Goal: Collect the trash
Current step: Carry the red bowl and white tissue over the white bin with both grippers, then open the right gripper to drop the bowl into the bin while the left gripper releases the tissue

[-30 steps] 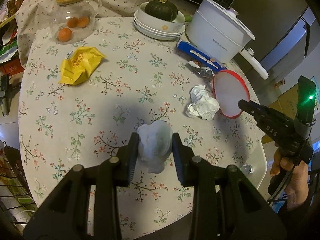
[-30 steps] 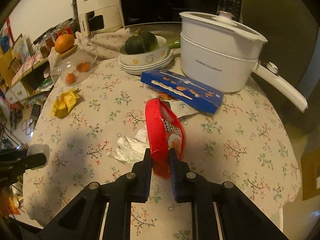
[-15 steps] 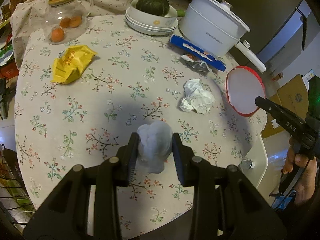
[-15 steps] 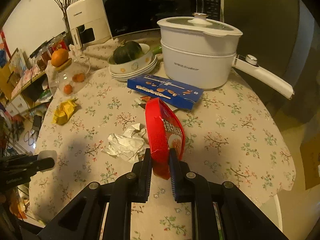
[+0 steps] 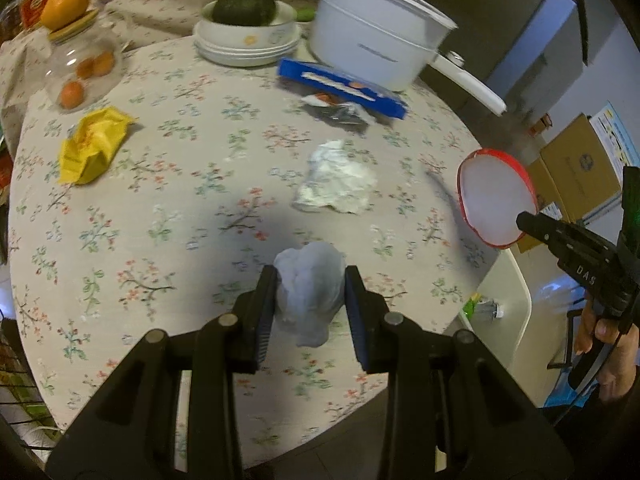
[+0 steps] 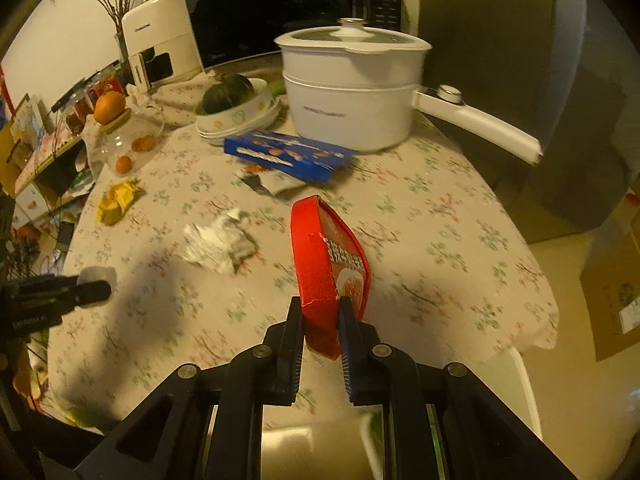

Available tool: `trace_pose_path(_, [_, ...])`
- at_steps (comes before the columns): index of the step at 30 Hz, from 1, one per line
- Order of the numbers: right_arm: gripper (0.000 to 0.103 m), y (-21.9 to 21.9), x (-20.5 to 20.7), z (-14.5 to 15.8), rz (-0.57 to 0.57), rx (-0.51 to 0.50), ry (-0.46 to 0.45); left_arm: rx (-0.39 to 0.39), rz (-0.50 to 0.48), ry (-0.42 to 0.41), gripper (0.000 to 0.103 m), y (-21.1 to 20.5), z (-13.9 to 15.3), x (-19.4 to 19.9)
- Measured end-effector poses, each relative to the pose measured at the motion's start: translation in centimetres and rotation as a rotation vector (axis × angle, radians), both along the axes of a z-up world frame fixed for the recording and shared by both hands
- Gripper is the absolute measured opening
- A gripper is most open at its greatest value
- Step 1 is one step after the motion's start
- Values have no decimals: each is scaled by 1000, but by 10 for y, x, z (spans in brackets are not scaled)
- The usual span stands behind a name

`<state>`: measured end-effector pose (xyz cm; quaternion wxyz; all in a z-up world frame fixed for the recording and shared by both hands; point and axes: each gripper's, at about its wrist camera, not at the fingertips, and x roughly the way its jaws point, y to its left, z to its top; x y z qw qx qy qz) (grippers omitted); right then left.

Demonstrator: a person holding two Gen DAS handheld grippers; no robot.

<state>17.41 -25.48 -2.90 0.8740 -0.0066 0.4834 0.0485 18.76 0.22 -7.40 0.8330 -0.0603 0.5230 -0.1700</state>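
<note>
My left gripper (image 5: 310, 300) is shut on a crumpled white tissue (image 5: 310, 294) and holds it above the near side of the round floral table (image 5: 160, 184). My right gripper (image 6: 320, 320) is shut on a red instant-noodle bowl (image 6: 326, 268), held on edge over the table's near right side; the bowl also shows in the left wrist view (image 5: 496, 198). On the table lie a crumpled white wrapper (image 5: 336, 178), a yellow wrapper (image 5: 94, 144), a torn silver packet (image 5: 340, 112) and a blue box (image 5: 340, 86).
A white pot with a long handle (image 5: 376, 48), stacked bowls with a green squash (image 5: 246, 28) and a glass jar with an orange on top (image 5: 82, 68) stand at the back. A white bin (image 5: 504, 300) is below the table's right edge. Cardboard boxes (image 5: 576, 176) sit at the right.
Both grippers have drawn back and up from the table with their loads. The red bowl has moved to the right, past the table's edge towards the white bin.
</note>
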Motion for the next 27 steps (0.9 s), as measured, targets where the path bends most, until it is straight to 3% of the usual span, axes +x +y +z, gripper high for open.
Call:
trace_pose_path(15, [17,-98,-75,-8,-121,23,36,18,-228,-47,36,-104,1,-25])
trace_pose_path(27, [17,-158,-112,-57,-209,146,200,50,-388,-28,36,-188,-19,-53])
